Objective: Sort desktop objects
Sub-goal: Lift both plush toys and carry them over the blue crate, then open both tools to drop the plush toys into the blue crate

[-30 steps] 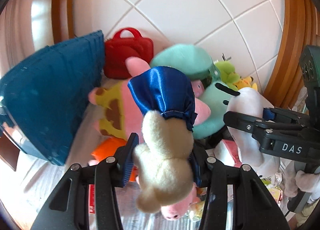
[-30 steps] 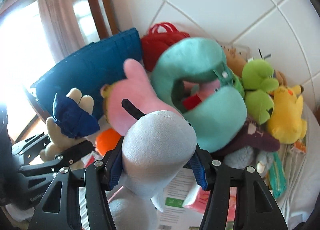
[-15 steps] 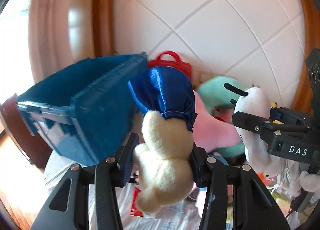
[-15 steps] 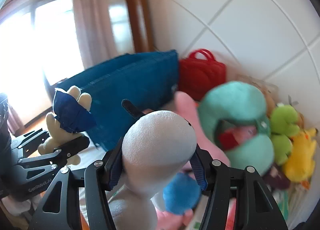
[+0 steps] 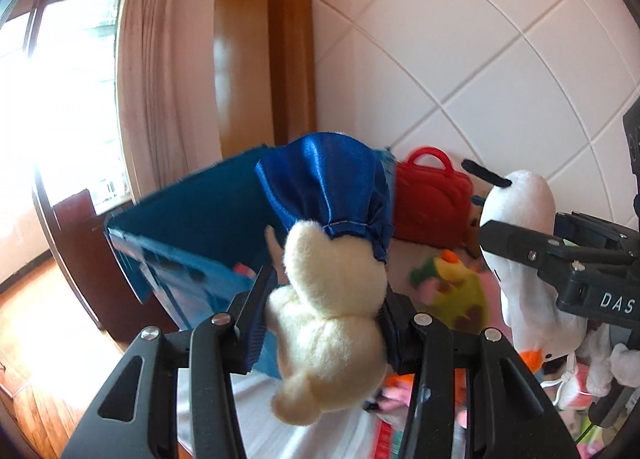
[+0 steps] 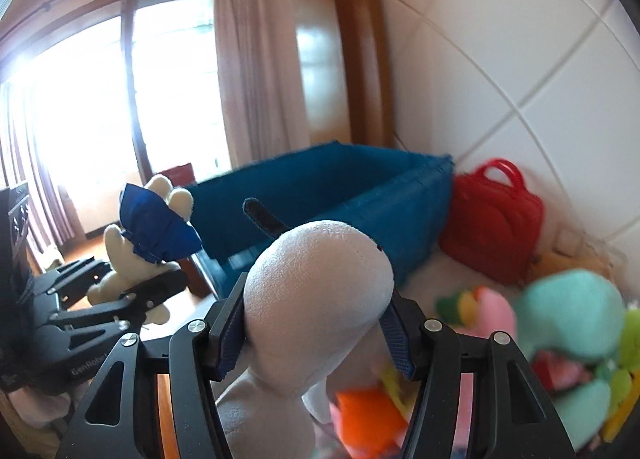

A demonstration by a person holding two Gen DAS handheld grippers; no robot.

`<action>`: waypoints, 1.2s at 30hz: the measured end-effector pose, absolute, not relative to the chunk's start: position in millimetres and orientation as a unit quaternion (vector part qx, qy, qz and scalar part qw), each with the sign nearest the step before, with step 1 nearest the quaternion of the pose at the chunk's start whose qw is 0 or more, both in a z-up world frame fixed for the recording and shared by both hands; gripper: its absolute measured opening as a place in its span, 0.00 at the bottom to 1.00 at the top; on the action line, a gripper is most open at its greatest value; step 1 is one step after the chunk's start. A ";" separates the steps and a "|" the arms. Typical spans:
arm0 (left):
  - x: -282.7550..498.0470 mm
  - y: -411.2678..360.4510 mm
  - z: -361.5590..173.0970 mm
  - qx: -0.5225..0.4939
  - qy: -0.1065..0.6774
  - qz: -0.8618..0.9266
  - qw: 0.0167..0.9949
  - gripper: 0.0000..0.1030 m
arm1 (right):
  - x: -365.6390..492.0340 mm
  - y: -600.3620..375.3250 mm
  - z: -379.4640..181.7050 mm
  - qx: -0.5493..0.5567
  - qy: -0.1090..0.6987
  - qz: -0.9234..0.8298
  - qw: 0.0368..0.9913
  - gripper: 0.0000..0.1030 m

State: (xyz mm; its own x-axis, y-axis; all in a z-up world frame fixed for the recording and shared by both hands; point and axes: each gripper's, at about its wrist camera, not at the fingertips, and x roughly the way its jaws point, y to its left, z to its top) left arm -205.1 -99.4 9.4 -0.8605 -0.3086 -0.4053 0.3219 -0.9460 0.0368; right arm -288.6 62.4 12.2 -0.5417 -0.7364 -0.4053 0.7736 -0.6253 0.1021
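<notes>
Change since a second ago: both tongs have risen off the toy heap and swung toward the blue bin; the window and curtain now fill the far side of both views, and the heap has slid to the lower right.
Left tongs: pinching the cream plush with the blue satin skirt at its body, pads pressed into the fur on both sides; skirt end points away from the tongs, feet hang toward the camera.
Right tongs: pinching the white plush across its rounded head, a black strip sticking up ahead of it and the body trailing below the fingers.
Key relation: the bin lies just ahead of both tongs and slightly lower; its long axis runs from the window side toward the tiled wall, so its near long rim faces the tongs.
Nearer hand: judged the left, since the bin's corner sits right behind its toy; the right tongs hang just beside it on the heap side.
Edges: bin's near rim must be cleared; the red bag stands against the bin's wall end.
Open room: free air above the bin; the remaining toys crowd the lower right.
Surface: the white-covered counter shows only in strips.
</notes>
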 end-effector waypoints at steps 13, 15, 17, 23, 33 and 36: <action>-267.0 -268.2 31.8 0.197 0.008 -0.971 0.137 0.45 | -318.1 -103.1 34.2 0.180 0.018 -0.903 0.390 0.58; -277.6 -283.1 28.4 0.198 0.010 -0.971 0.132 0.49 | -327.1 -116.0 31.8 0.184 0.021 -0.909 0.374 0.58; -286.6 -292.6 25.2 0.200 0.013 -0.970 0.138 0.74 | -335.5 -119.6 29.6 0.187 0.021 -0.915 0.357 0.70; -296.7 -301.1 17.2 0.203 0.024 -0.971 0.123 1.00 | -346.1 -125.0 24.8 0.190 0.021 -0.930 0.314 0.93; -299.6 -305.3 6.2 0.219 0.035 -0.970 0.102 1.00 | -347.7 -125.0 23.6 0.197 0.025 -0.935 0.294 0.94; -297.0 -304.0 6.5 0.220 0.036 -0.970 0.098 1.00 | -344.9 -124.4 24.2 0.198 0.024 -0.936 0.290 0.94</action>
State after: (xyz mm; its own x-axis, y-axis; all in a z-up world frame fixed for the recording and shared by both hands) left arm -297.0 -304.0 6.5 -0.8842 -0.1750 -0.4332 0.2062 -0.9782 -0.0257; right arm -344.9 -124.4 24.2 -0.7534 -0.5338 -0.3839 0.5525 -0.8305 0.0705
